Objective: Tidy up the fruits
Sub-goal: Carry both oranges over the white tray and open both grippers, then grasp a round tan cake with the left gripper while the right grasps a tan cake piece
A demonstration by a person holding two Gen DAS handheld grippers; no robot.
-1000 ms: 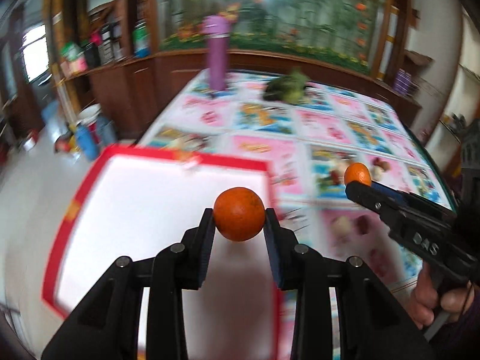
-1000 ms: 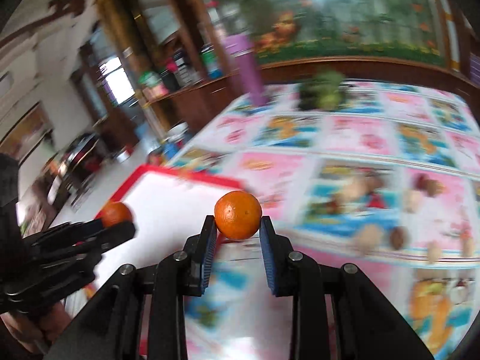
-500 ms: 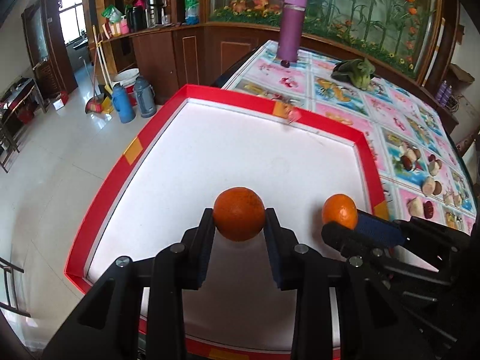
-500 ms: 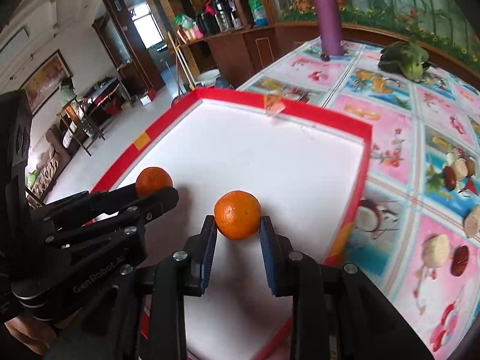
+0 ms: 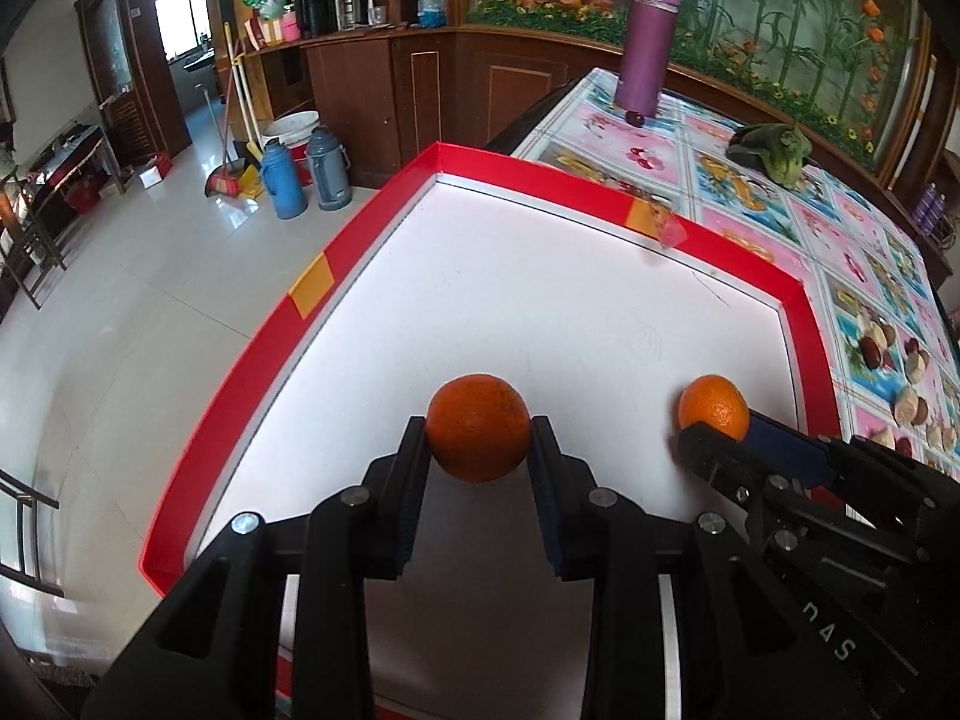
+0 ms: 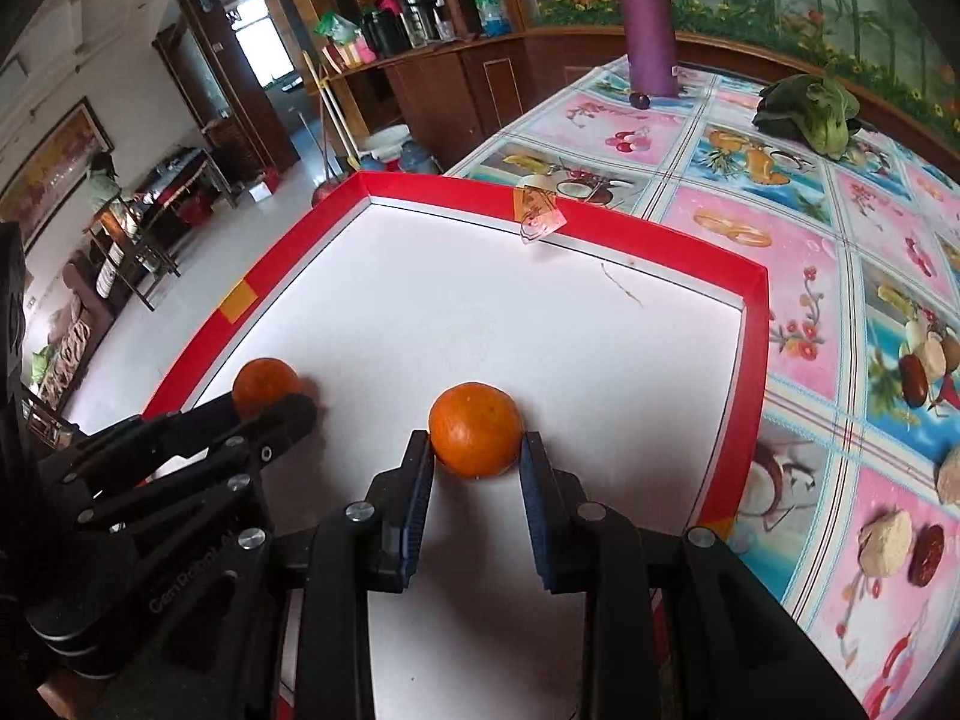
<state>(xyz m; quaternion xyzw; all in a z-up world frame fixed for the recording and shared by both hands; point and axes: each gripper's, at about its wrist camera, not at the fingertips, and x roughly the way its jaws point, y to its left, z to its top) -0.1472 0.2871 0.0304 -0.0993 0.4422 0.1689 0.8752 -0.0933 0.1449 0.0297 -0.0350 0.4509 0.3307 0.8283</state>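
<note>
Each gripper's fingers clamp an orange (image 5: 478,435) (image 6: 475,437) over the red-rimmed tray (image 5: 528,171). Lower both until they rest, then open gently so neither rolls.

Purple flask (image 5: 647,36) is being seen upright at far table edge, leafy greens (image 5: 774,150) lying to its right on patterned tablecloth (image 6: 780,228). Two thermoses (image 5: 306,177) are standing on floor beside broom (image 5: 231,120).

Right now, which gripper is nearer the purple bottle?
Right. The right gripper sits on the tray's table side, the left gripper on its floor side, both far short of the purple bottle.
</note>
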